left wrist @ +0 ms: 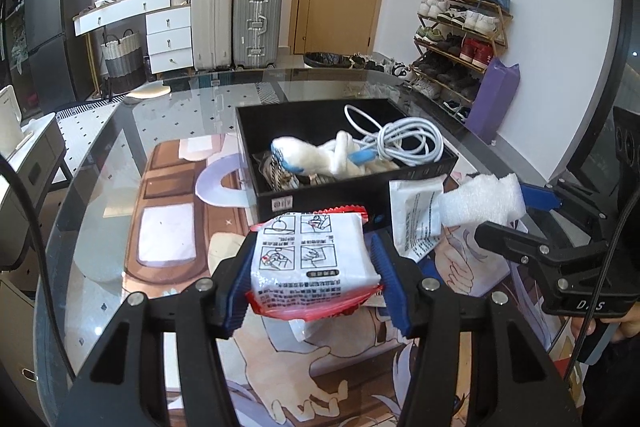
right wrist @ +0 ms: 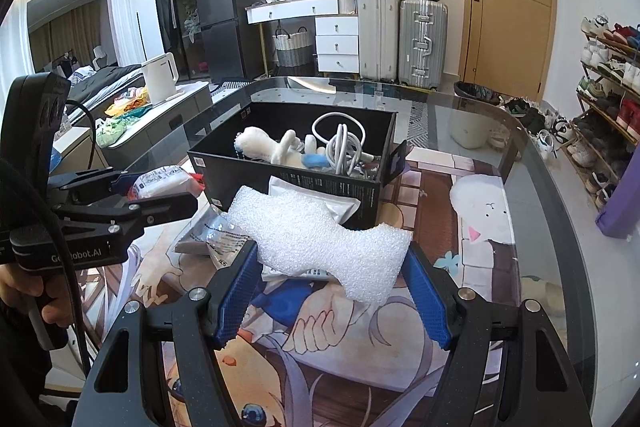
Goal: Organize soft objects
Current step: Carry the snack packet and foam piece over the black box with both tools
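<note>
Two handheld grippers, each holding a soft item, hover in front of an open black box [left wrist: 360, 195] on a glass table [left wrist: 100, 155].

Taking the black box as the landmark: to its near left, the left gripper [left wrist: 310, 281] has its blue-padded fingers [left wrist: 236, 291] pressed against both sides of a red-and-white plastic packet [left wrist: 316, 259] printed with instruction drawings, lifted above the cartoon-printed mat [left wrist: 168, 227]. Inside the box lie a white plush toy [left wrist: 308, 155] with blue patches and, to its right, a coiled white cable [left wrist: 404, 139]. Just in front of the box, flat white sachets [left wrist: 416, 215] lie on the mat. To the box's near right, the right gripper [right wrist: 332, 279] pinches a white foam piece [right wrist: 320, 239] between its blue fingers [right wrist: 426, 291], the foam raised above the sachets [right wrist: 320, 201] and just short of the box [right wrist: 304, 183].
</note>
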### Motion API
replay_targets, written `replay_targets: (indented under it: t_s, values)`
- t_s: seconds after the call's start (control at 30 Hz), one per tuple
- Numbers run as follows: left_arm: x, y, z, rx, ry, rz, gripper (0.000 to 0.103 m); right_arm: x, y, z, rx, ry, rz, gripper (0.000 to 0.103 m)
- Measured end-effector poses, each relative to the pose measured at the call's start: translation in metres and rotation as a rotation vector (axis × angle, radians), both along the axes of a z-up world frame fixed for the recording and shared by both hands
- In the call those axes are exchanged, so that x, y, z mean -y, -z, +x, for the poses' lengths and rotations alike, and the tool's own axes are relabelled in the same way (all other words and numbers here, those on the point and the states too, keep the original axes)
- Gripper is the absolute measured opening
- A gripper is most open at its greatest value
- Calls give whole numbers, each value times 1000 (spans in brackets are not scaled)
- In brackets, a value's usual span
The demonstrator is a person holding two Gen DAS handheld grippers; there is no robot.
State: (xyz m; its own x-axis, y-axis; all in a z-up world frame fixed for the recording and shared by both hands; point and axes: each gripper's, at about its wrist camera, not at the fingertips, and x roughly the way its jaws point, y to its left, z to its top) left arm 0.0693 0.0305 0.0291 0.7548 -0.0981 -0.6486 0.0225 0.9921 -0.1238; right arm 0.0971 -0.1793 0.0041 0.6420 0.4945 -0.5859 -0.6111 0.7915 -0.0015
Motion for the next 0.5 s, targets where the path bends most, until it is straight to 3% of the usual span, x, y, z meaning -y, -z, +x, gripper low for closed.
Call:
replay_targets:
  t_s: [0.5]
  values:
    - [-7,-18,10,35,-13,10,55,-6,-17,2,38,-11,16,72]
